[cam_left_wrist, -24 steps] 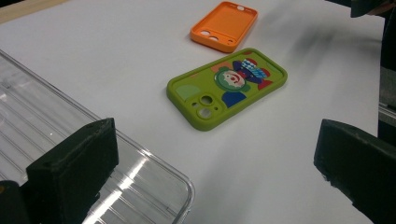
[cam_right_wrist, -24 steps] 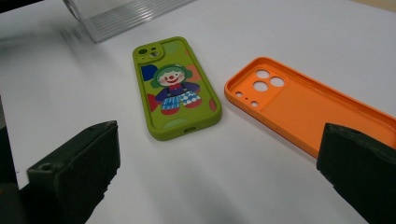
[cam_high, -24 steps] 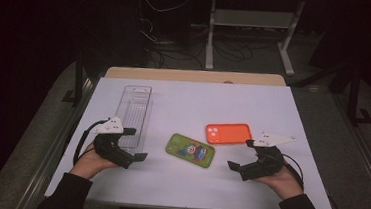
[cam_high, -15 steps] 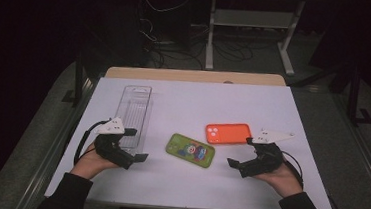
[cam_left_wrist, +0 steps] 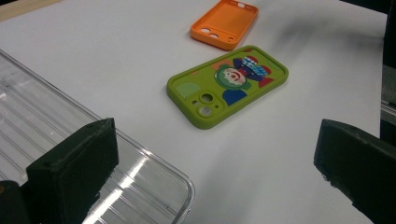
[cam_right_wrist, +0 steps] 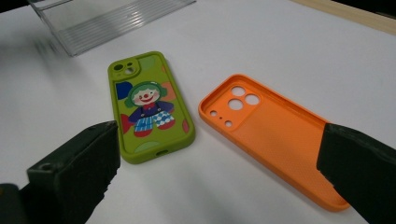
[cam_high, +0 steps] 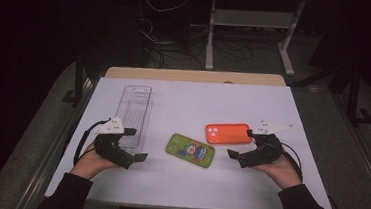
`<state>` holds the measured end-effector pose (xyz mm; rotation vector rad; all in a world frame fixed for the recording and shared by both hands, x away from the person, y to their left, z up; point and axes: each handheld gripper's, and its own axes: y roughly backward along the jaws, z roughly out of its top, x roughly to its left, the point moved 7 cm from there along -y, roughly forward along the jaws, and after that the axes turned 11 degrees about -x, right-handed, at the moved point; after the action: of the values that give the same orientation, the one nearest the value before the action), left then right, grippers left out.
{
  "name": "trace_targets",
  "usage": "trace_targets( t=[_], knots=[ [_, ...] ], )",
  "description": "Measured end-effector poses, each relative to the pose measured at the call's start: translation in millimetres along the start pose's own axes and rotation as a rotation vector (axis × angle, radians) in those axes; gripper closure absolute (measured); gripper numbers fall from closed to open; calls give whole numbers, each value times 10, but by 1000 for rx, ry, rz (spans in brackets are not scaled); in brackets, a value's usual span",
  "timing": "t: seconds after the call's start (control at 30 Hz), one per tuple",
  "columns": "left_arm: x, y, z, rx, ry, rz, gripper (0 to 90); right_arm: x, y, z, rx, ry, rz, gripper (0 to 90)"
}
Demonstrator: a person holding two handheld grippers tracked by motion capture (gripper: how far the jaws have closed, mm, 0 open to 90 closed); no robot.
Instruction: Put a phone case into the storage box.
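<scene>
A green phone case with a clown picture lies flat in the middle of the white table; the same green case lies ahead of both pairs of jaws. Just right of it lies an orange phone case, hollow side up. A clear plastic tray stands at the left. My left gripper hovers open by the tray's near end. Open too, my right gripper sits beside the orange case's near right corner. Neither holds anything.
A bare wooden strip runs along the table's far edge. Beyond it, in the dark, are a white frame's legs and cables on the floor. Metal rails flank the table.
The right gripper has shifted slightly forward and left toward the orange case. The left gripper and both cases have stayed where they were.
</scene>
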<state>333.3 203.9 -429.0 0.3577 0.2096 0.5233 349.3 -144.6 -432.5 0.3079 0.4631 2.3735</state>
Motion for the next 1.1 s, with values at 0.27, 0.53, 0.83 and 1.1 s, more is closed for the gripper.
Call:
trace_targets(
  t=[0.27, 0.53, 0.83, 1.1],
  knots=[
    [7, -3, -1, -3, -2, -2, 0, -87, -34, 60, -1, -2, -9, 0],
    [21, -3, 3, -6, 11, 3, 0, -221, -86, 135, 2, -21, -30, 0],
    [19, -10, 4, -5, 12, 5, 0, -414, -173, 216, 23, -24, -73, 0],
    [35, -19, 0, 0, -3, 2, 0, -584, -319, 203, 81, -56, -81, 78]
  ],
)
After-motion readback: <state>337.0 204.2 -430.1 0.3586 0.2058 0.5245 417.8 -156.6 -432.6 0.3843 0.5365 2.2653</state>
